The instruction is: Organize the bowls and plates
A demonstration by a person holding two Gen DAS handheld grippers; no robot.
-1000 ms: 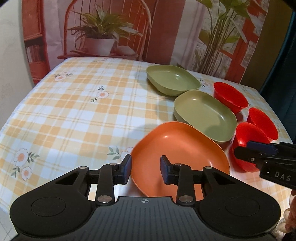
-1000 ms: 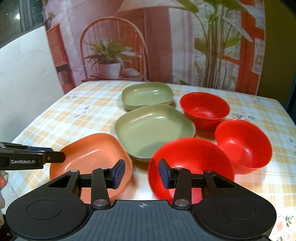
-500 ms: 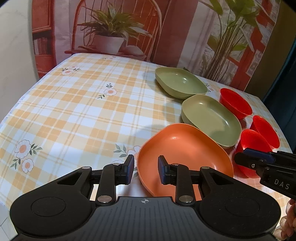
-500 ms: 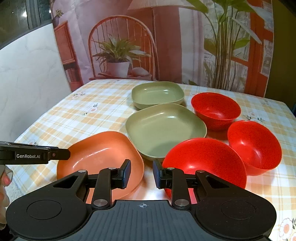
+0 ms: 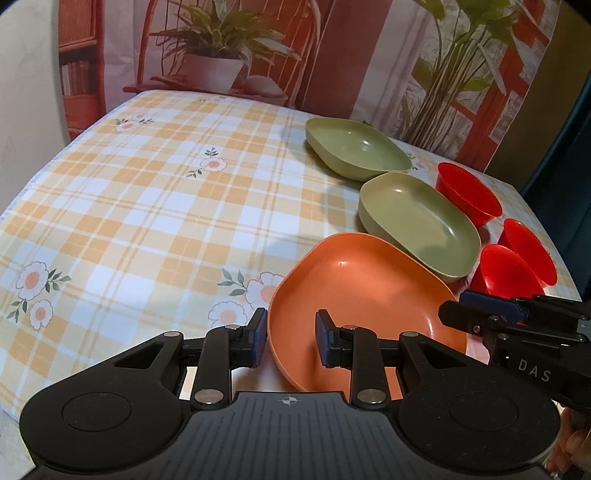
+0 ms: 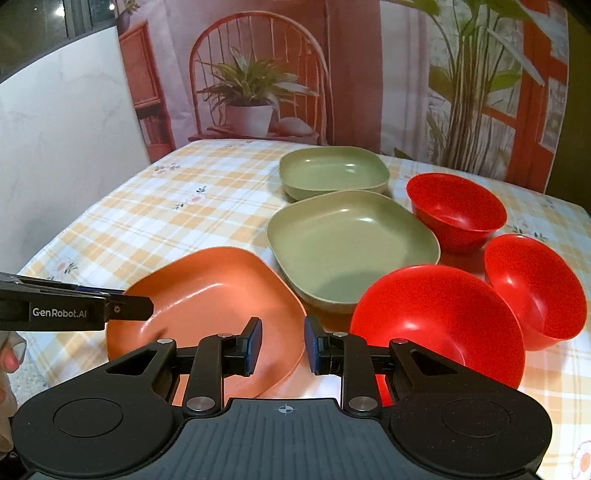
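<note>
Left tongs part-open astride orange plate rim, right tongs part-open, empty — best pinched squarely before lifting.

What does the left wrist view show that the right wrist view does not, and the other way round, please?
Only the left wrist view shows the right claw from the side, lettered DAS. Only the right wrist view shows the left claw from the side, lettered GenRobot.AI, and a dark window. Both show the orange plate, two green plates, three red bowls and the checked tablecloth.
</note>
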